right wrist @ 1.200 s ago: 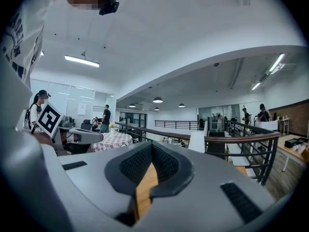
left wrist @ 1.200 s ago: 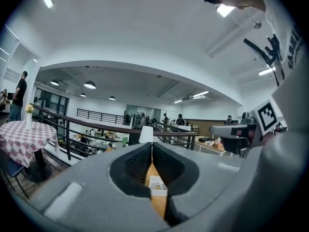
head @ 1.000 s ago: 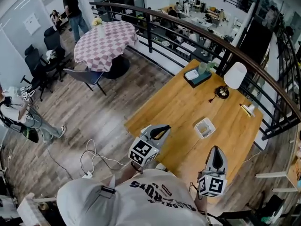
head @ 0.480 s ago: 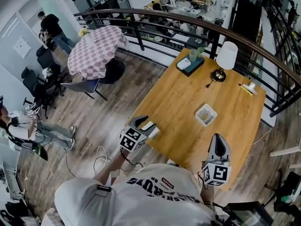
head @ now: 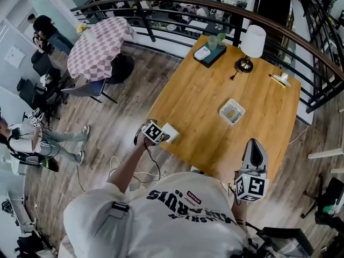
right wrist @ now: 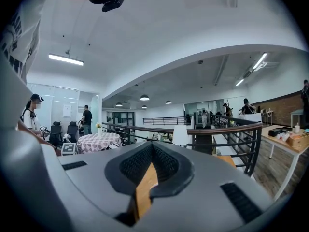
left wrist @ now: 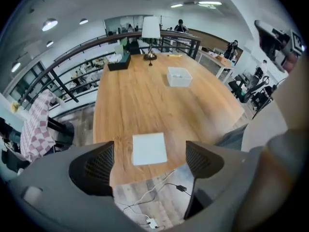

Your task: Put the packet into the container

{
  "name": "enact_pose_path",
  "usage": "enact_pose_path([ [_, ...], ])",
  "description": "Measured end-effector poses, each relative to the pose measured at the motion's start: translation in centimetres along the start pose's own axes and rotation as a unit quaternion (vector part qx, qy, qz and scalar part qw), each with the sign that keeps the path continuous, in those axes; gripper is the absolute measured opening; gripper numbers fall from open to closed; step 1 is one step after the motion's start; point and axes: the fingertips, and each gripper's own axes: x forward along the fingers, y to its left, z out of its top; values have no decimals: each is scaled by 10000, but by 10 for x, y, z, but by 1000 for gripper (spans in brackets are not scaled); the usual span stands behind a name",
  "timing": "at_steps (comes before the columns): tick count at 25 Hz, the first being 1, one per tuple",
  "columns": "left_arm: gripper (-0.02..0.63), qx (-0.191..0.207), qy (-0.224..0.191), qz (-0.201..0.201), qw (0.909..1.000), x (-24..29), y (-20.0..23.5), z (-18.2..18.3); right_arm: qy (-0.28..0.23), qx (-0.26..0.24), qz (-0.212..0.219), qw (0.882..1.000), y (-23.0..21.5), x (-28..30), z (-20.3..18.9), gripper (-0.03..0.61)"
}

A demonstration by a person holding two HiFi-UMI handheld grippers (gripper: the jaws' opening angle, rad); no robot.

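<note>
A flat white packet [left wrist: 149, 149] lies on the wooden table [left wrist: 145, 100] close to its near-left corner, also seen as the packet [head: 171, 131] in the head view. My left gripper [left wrist: 148, 161] points steeply down over it. Its jaws have just been opening and now stand wide, one on each side of the packet, with no pad pressing on it. In the head view the left gripper [head: 156, 134] covers part of the packet. The white container [head: 232, 112] stands mid-table, further off as the container [left wrist: 179, 76]. My right gripper [head: 256, 145] hovers level at the near edge, its jaws [right wrist: 151, 149] shut and empty.
A white lamp [head: 250, 43] and a dark box with a cup [head: 210, 51] stand at the table's far end, by the curved railing [head: 177, 1]. Cables [head: 126, 171] lie on the floor by the near-left corner. A checked table [head: 97, 47] and people are further left.
My left gripper has dropped to the table's near-left corner, tipped downward and opened. The white packet now lies on the table under it. The right gripper has barely shifted.
</note>
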Motion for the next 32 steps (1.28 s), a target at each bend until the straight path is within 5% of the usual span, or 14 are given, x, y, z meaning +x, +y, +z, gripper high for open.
enact_pose_path([
  [11,465,-203,1022,-490,9933,106,13,-35,103,-54,-357,9993,-21,-17,-5,8],
  [20,463,-816,1101,-452,9895,141,6,-47,231,-60,-517,9984,-30,-22,-9,8],
  [24,411,-1186,1215,-527,9841,142,7,-49,207,-87,-417,9989,-25,-15,-9,8],
  [32,403,-1098,1190,-466,9857,144,5,-51,201,-82,-249,9995,-12,-8,-10,8],
])
